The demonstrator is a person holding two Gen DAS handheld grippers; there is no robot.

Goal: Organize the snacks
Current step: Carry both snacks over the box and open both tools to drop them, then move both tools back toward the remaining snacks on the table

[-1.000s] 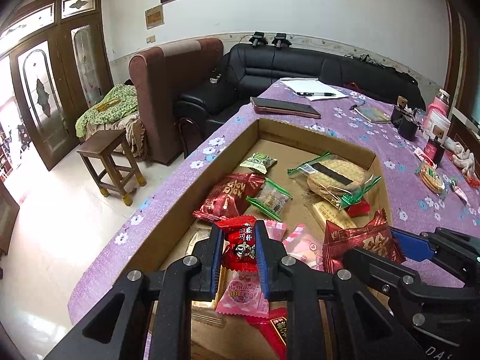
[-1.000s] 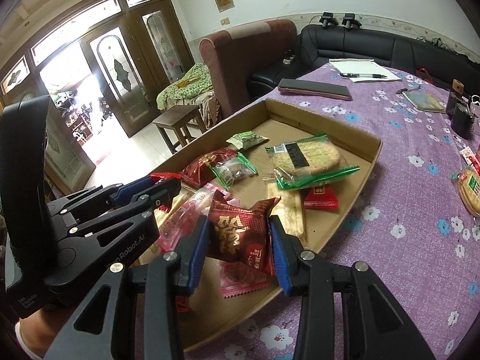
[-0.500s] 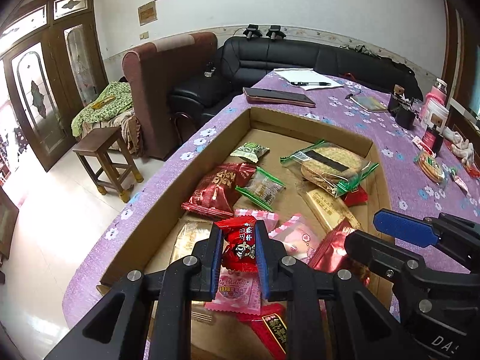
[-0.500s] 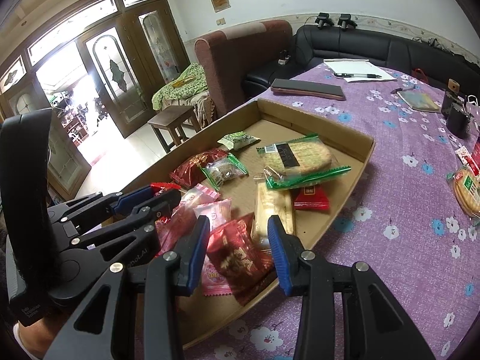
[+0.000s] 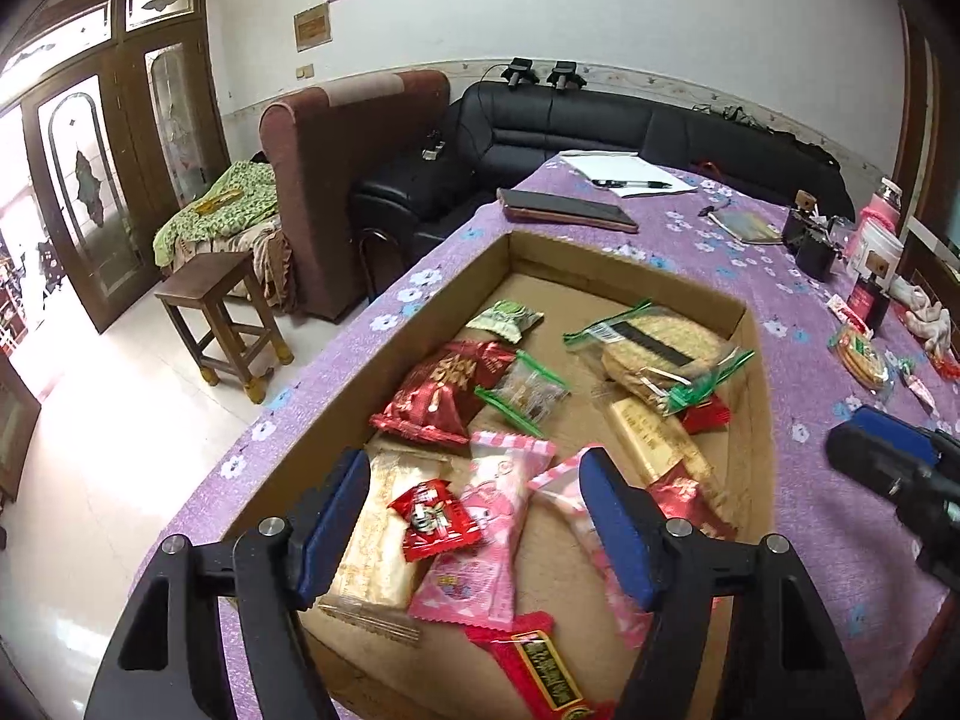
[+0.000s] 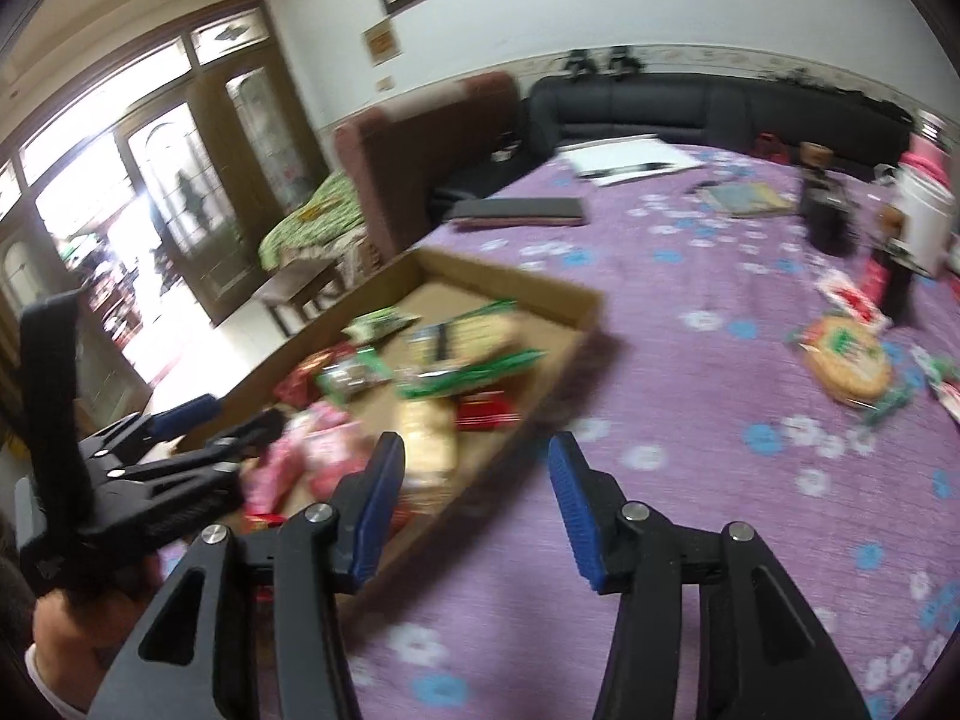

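The left gripper (image 5: 474,516) was held spread above the box (image 5: 624,267), a small red packet (image 5: 433,517) lying loose between its fingers on the pink snacks (image 5: 489,540). The right gripper (image 6: 477,510) was spread empty over the tablecloth (image 6: 690,396) beside the box. Farther off lay a round cracker pack (image 6: 846,360).

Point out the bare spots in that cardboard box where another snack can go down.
Bare cardboard shows along the far wall of the cardboard box, behind the small green packet and the big cracker bag. A narrower strip runs between the red bag and that cracker bag. The near end is crowded around the pink packet.
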